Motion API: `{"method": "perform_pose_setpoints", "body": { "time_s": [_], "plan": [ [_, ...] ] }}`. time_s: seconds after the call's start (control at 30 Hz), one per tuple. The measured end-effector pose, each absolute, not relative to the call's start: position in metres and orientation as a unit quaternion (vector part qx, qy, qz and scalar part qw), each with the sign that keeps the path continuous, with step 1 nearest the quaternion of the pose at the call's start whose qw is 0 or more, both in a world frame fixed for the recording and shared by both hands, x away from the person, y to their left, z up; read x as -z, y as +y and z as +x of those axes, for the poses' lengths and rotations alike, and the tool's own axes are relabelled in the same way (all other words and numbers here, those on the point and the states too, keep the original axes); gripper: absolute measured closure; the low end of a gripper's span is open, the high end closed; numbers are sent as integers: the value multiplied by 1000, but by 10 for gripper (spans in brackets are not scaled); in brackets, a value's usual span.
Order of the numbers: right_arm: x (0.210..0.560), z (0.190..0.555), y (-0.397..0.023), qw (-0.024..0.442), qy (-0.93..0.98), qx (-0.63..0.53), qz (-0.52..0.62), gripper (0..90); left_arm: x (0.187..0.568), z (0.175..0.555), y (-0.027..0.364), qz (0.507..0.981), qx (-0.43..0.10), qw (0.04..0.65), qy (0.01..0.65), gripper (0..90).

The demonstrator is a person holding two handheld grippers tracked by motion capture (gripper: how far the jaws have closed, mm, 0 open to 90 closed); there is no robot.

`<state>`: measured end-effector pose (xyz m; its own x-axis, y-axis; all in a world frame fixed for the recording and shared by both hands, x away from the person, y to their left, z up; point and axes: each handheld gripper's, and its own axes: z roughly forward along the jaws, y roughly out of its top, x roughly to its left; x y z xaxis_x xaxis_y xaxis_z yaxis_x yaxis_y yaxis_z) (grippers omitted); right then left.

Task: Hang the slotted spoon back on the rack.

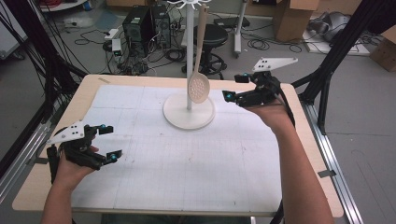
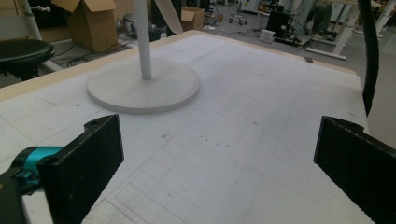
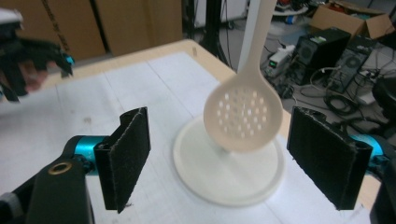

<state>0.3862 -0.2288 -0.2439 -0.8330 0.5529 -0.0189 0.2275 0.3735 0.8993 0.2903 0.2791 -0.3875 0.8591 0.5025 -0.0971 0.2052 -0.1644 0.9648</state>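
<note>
**Lining up on the hanging spoon: the right tool is the one in position**

Hanging straight down from a hook at the top of the white stand [image 1: 188,111], the slotted spoon [image 1: 199,87] has its long axis pretty much vertical: handle up, perforated bowl at the bottom, dangling just above the stand's round base without touching it, as far as I can tell.

The right tool [image 1: 236,86] is held just beside the spoon bowl, off to the right of it in the high view, and pointed at it. In the right gripper view the bowl [image 3: 243,114] sits between the two black pads but farther out, so the jaws are spread wide and empty, nothing pinched. My guess is the coming move is a short push forward so the pads straddle the bowl or the lower handle. Since the spoon hangs free, it'll probably swing if one pad touches first.

The left tool [image 1: 106,142] is well apart from all this, low over the near-left part of the counter [image 1: 154,182], jaws also spread with nothing in them. The left gripper view has the stand base [image 2: 144,85] a good way ahead of it.

So the right hand is clearly nearer, and the spoon lies straight ahead of it.
</note>
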Motion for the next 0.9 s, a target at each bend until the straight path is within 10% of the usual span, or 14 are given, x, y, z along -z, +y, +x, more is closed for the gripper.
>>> {"method": "perform_pose_setpoints", "body": {
  "time_s": [0.9],
  "plan": [
    [330,321,-243,157,787,-539,255,146,391,291,276,757,-117,599,233,21]
  ]
}}
